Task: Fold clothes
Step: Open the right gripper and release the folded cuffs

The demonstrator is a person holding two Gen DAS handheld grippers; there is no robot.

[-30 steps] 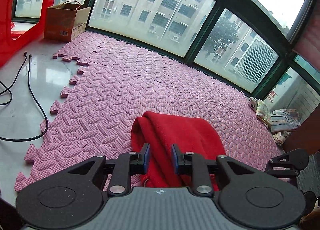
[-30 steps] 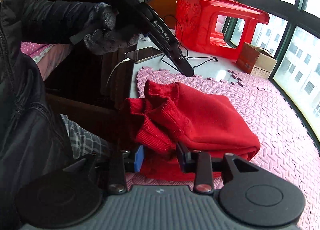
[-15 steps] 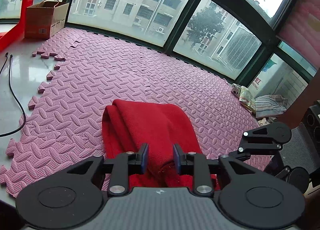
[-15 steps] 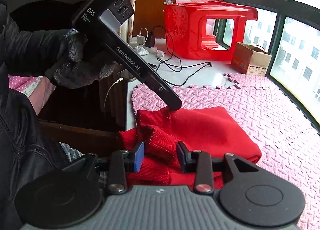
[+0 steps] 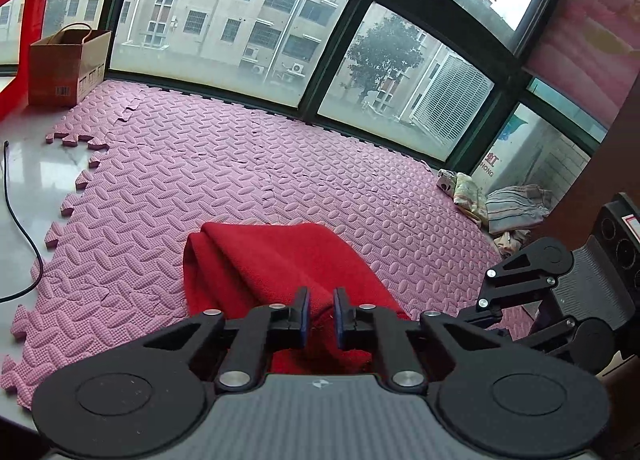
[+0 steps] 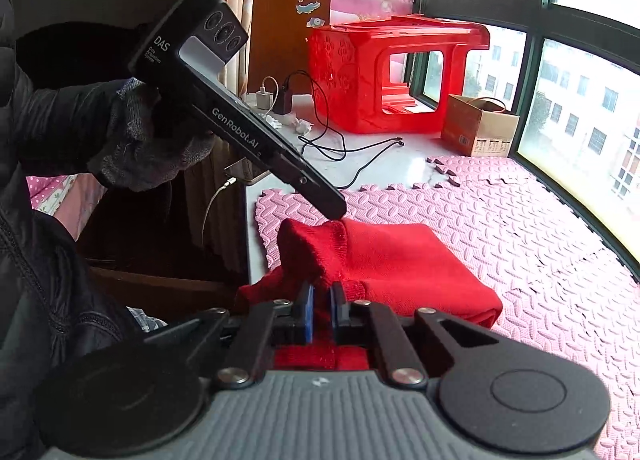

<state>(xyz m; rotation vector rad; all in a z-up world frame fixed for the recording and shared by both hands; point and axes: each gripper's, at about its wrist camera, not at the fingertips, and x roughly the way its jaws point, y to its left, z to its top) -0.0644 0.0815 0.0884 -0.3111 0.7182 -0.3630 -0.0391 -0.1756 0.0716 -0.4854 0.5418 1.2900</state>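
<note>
A red knitted sweater (image 5: pixel 276 260) lies folded on the pink foam mat (image 5: pixel 248 172); it also shows in the right wrist view (image 6: pixel 400 260). My left gripper (image 5: pixel 320 314) is shut on a fold of the sweater at its near edge. In the right wrist view the left gripper (image 6: pixel 334 214) pinches a raised peak of the cloth. My right gripper (image 6: pixel 322 310) is shut on the sweater's near end, with red cloth between its blue pads. The right gripper's linkage (image 5: pixel 520 284) shows at the right of the left wrist view.
A red plastic stool (image 6: pixel 396 72) and a brown cardboard box (image 6: pixel 478 126) stand beyond the mat by the window. Black cables (image 6: pixel 340 144) lie on the white sill. Folded cloths (image 5: pixel 508 208) sit in the far corner. The mat's edge drops off near my body.
Both grippers have closed on the sweater. The loose sleeve bundle has been drawn in toward the right gripper, and the left gripper lifts a peak of cloth.
</note>
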